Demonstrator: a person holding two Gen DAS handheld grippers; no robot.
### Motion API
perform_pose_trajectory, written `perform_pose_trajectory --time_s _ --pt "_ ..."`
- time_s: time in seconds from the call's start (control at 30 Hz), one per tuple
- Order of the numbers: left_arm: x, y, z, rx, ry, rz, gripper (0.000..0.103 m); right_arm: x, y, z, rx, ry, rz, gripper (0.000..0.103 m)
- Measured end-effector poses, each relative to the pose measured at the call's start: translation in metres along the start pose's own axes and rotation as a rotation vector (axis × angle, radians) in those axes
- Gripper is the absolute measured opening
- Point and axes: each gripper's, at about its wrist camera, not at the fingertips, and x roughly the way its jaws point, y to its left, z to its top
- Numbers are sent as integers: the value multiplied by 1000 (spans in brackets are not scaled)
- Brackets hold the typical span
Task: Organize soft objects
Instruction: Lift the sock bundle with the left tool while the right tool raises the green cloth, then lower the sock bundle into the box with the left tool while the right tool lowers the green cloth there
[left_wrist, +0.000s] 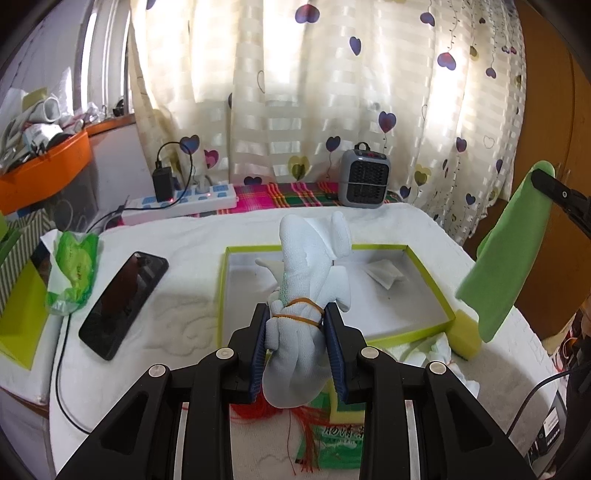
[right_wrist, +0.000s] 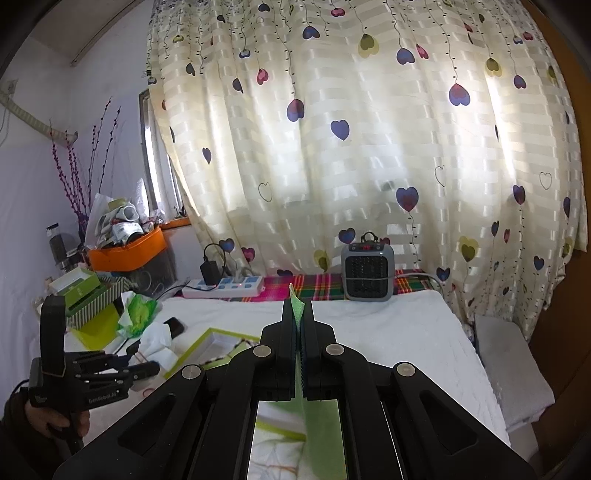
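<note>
My left gripper (left_wrist: 297, 314) is shut on a bundle of white gloves (left_wrist: 310, 258) tied with an orange rubber band, held just above the near edge of the open green-rimmed box (left_wrist: 430, 280). The box holds a small white packet (left_wrist: 384, 275). My right gripper (right_wrist: 298, 306) is shut on a thin green cloth (right_wrist: 296, 295), which hangs in the air at the right of the left wrist view (left_wrist: 506, 258). The left gripper with its gloves (right_wrist: 155, 341) also shows at the left of the right wrist view.
A yellow sponge (left_wrist: 467, 336), more white gloves (left_wrist: 439, 350), red thread (left_wrist: 258, 410) and a green packet (left_wrist: 336, 443) lie on the white towel. A phone (left_wrist: 123, 302), tissue pack (left_wrist: 72, 273), power strip (left_wrist: 181, 201) and small heater (left_wrist: 364, 179) stand around.
</note>
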Motion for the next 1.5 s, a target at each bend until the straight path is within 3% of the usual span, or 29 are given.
perform_pose_trajectory --time_s 0.73,1.5 --pt "54 6 35 12 51 14 28 74 7 24 -5 69 65 1" --pt "103 26 38 -7 128 35 28 140 25 20 18 135 151 2"
